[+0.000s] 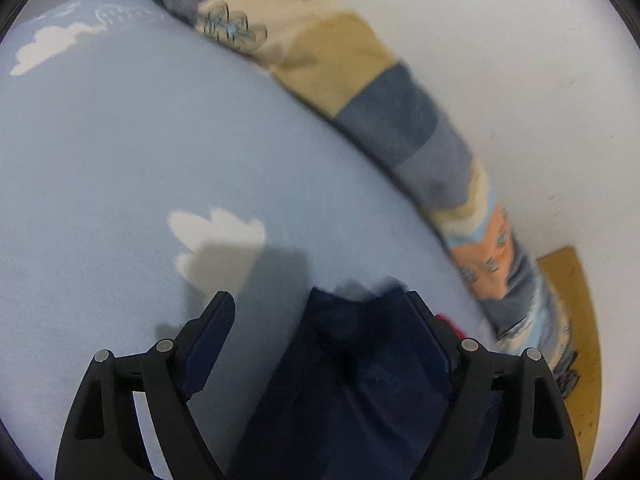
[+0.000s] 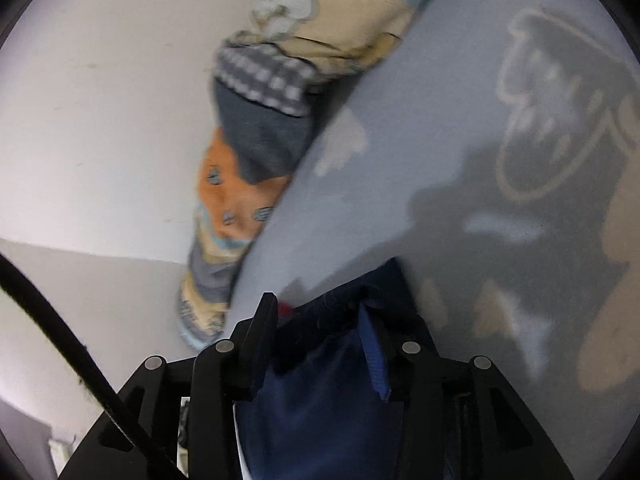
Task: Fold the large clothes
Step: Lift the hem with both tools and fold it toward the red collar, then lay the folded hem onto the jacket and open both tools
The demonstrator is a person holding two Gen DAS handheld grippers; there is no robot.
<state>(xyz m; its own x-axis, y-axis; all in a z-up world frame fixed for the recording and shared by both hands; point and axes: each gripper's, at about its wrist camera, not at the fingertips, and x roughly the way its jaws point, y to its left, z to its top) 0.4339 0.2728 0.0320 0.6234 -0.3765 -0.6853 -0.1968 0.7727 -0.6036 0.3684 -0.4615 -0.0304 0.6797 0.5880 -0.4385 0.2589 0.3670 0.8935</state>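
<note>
A dark navy garment (image 1: 352, 368) lies bunched on a light blue sheet (image 1: 160, 152) printed with white clouds. My left gripper (image 1: 320, 308) stands open wide over it; the cloth rests against the right finger (image 1: 420, 320), and the left finger is clear of it. In the right wrist view the same navy garment (image 2: 316, 392) fills the gap of my right gripper (image 2: 320, 312), whose jaws stand partly apart and loose around the fold. A small red patch (image 2: 285, 309) shows at the garment's edge.
A patchwork quilt roll (image 1: 384, 112) in tan, blue and orange runs along the sheet's edge against a white wall (image 1: 520, 60). A strip of wood (image 1: 576, 320) shows beyond it. The quilt roll (image 2: 260, 132) and a black cable (image 2: 60, 320) appear in the right view.
</note>
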